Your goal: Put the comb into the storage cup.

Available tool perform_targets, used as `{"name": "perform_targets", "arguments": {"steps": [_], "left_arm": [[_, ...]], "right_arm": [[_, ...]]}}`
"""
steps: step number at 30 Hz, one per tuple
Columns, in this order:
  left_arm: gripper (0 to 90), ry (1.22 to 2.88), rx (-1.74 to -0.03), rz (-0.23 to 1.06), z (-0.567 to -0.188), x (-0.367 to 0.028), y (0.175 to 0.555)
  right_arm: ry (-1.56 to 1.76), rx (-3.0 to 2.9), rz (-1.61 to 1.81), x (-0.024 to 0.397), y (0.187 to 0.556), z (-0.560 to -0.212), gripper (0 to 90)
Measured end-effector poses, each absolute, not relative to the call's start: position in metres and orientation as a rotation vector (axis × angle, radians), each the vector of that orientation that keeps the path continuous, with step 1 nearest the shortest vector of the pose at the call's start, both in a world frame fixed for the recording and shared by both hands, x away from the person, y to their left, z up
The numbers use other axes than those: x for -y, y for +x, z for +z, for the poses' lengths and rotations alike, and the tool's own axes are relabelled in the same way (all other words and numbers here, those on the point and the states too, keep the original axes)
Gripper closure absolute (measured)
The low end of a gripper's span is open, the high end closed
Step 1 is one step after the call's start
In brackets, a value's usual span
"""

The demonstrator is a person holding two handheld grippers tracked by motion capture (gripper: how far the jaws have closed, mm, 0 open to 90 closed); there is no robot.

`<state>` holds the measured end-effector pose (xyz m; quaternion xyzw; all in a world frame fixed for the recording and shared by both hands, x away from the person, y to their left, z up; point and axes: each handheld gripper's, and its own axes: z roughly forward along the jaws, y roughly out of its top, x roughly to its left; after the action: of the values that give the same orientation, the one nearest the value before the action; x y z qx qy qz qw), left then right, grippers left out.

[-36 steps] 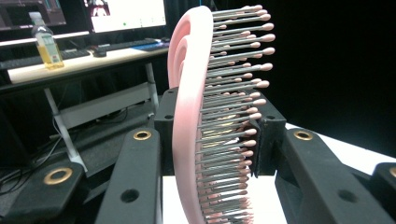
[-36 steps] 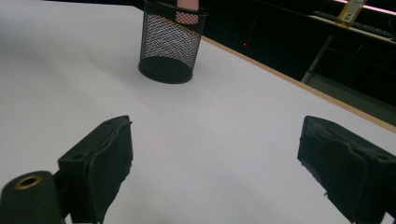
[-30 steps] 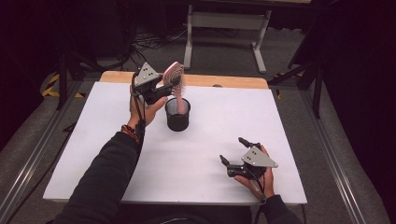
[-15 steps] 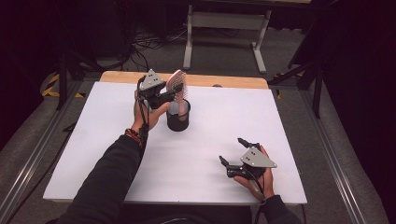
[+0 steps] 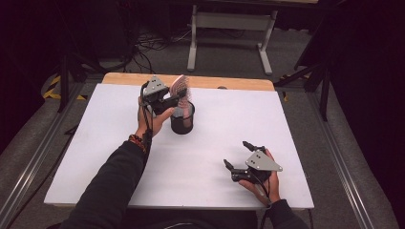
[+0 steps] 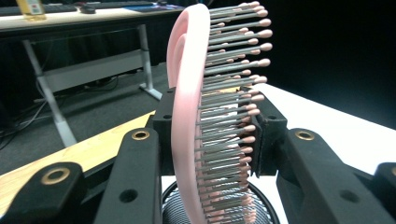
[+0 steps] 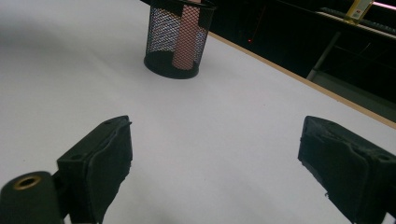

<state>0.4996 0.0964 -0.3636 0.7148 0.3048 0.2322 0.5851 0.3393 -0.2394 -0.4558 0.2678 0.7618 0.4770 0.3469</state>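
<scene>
A pink hairbrush (image 5: 180, 87) with grey, pink-tipped bristles stands upright with its handle down inside a black mesh cup (image 5: 182, 118) on the white table (image 5: 95, 143). My left gripper (image 5: 173, 100) is shut on the brush head (image 6: 191, 102), just above the cup's rim (image 6: 170, 205). Through the mesh in the right gripper view I see the pink handle (image 7: 187, 37) inside the cup (image 7: 159, 28). My right gripper (image 5: 235, 155) rests open near the table's front right, with nothing between its pads (image 7: 100, 156).
A wooden strip (image 5: 205, 81) runs along the table's far edge. Beyond it stand a desk frame (image 5: 229, 21) and floor cables. Dark stands flank the table on both sides.
My left gripper has come down with the brush, sinking its handle deeper into the mesh cup. The right gripper has not moved.
</scene>
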Motion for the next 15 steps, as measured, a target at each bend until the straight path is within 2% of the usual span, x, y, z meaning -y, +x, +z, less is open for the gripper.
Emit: {"name": "perform_targets", "arguments": {"steps": [15], "left_arm": [[58.2,1.605,-0.831,0.564,-0.378,-0.117,0.512]], "right_arm": [[0.692,-1.990,1.212,0.238,0.340,-0.457,10.8]]}}
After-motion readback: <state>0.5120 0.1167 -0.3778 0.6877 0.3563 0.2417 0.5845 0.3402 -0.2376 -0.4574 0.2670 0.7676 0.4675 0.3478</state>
